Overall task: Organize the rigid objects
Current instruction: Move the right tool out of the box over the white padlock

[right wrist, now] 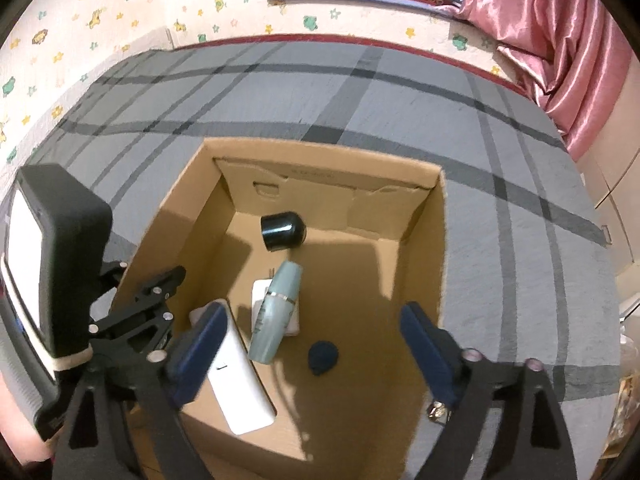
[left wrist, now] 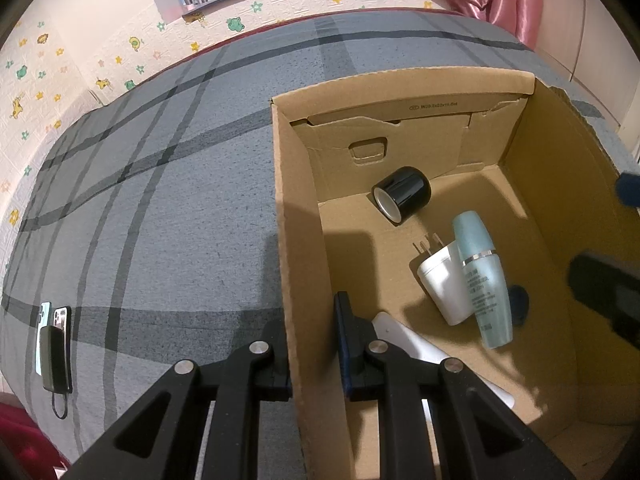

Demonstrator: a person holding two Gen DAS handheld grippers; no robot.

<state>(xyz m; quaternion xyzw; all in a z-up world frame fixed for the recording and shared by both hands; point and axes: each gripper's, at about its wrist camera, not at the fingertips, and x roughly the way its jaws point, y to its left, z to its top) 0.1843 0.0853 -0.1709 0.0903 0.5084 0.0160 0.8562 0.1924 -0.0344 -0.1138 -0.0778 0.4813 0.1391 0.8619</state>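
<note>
An open cardboard box (left wrist: 400, 82) (right wrist: 320, 148) stands on a grey checked bed. My left gripper (left wrist: 310, 320) is shut on the box's left wall, one finger outside and one inside. On the box floor lie a black cap (left wrist: 402, 194) (right wrist: 282, 232), a teal bottle (left wrist: 480, 280) (right wrist: 276, 316) resting across a white plug adapter (left wrist: 442, 284) (right wrist: 260, 292), a flat white case (right wrist: 240, 384) and a small dark blue lump (right wrist: 323, 357). My right gripper (right wrist: 312, 346) hangs wide open above the box, with nothing touching its blue pads (right wrist: 200, 344).
Two phones and a power bank (left wrist: 54, 344) lie on the bed cover (left wrist: 160, 200) at the far left. A pink curtain (right wrist: 560, 40) hangs at the back right, and a patterned wall (right wrist: 120, 8) runs behind the bed. The left gripper's body (right wrist: 52, 264) stands at the box's left side.
</note>
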